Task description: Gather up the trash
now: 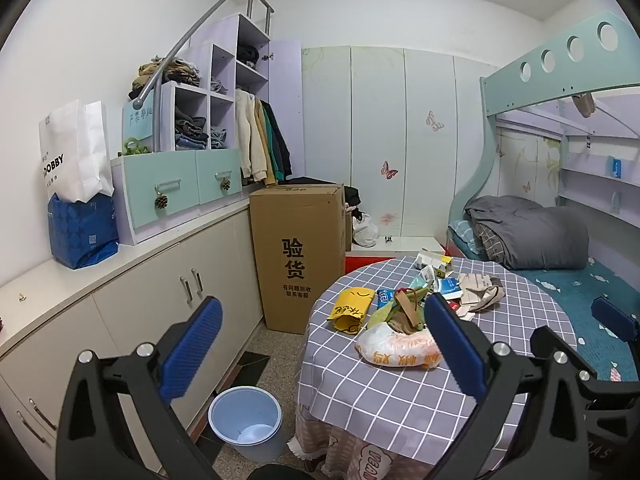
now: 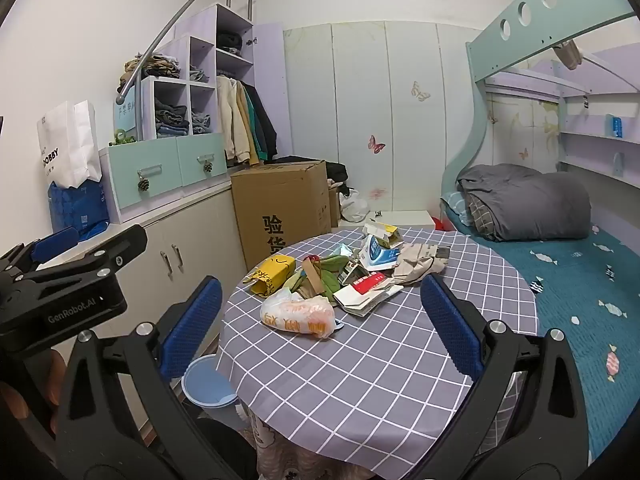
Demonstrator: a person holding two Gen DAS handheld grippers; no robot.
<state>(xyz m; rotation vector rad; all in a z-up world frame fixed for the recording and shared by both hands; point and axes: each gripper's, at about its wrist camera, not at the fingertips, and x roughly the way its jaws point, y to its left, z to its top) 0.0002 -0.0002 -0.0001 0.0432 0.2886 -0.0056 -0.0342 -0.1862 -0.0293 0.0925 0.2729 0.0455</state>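
A pile of trash lies on the round table with the grey checked cloth: a white and orange plastic bag, a yellow carton, green wrappers, small paper boxes and crumpled paper. A light blue bin stands on the floor left of the table. My left gripper is open and empty, held above the table's near left edge. My right gripper is open and empty, held above the table short of the pile.
A tall cardboard box stands behind the bin by low white cabinets. A bunk bed with a grey duvet lies right of the table. Shelves, hanging clothes and paper bags line the left wall.
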